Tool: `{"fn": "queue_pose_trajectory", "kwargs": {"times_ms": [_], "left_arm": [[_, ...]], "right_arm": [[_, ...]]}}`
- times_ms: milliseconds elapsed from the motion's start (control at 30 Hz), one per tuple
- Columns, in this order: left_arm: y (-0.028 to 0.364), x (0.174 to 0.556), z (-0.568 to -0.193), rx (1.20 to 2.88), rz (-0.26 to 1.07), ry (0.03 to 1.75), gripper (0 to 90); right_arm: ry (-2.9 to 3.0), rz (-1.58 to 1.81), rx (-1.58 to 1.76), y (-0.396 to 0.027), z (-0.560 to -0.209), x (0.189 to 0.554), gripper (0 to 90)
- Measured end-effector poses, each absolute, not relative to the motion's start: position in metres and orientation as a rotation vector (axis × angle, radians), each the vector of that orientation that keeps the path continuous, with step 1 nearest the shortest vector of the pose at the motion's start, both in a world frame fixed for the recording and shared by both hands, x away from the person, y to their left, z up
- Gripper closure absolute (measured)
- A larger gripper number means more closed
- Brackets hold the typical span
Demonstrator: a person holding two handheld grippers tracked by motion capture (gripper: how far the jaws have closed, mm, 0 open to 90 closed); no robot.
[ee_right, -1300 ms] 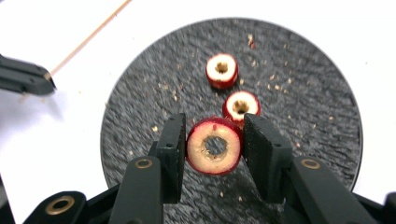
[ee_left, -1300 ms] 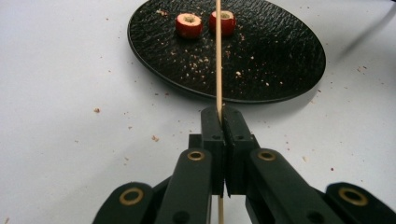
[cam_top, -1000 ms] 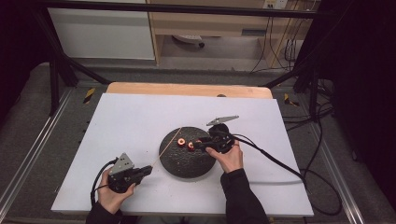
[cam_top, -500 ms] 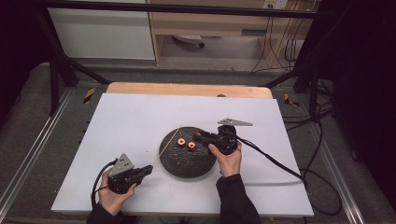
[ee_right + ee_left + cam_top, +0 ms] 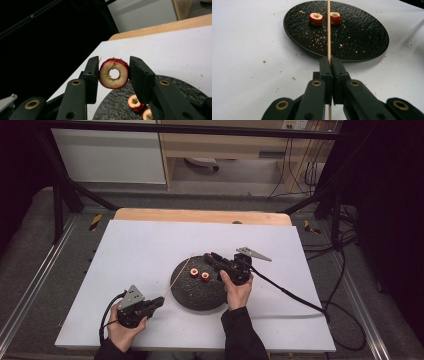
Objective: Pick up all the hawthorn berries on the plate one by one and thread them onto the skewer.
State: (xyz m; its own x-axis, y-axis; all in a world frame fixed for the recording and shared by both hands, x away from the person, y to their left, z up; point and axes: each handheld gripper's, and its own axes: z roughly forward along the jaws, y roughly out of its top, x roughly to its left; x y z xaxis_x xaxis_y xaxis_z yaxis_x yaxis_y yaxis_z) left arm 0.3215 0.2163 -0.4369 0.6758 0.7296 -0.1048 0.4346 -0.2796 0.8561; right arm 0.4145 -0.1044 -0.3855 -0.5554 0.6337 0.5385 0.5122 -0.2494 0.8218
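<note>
Red-skinned fruit rings (image 5: 316, 19), black textured plate (image 5: 362, 37).

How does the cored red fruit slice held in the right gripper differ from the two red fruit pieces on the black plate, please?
The cored red fruit slice is clamped on edge between the right gripper's jaws, lifted above the black textured plate; the two red fruit pieces lie on that plate, untouched. The slice's hole faces sideways, theirs face up. All have red skin, pale flesh and hollowed centres.
</note>
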Motion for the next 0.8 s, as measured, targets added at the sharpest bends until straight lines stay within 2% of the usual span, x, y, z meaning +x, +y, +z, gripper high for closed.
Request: {"fn": "queue_pose_trajectory", "kwargs": {"times_ms": [800], "left_arm": [[0.204,0.317,-0.437,1.900,0.371,0.893,88.4]], "right_arm": [[1.544,2.144,1.449,-0.097,-0.388,0.425,61.4]]}}
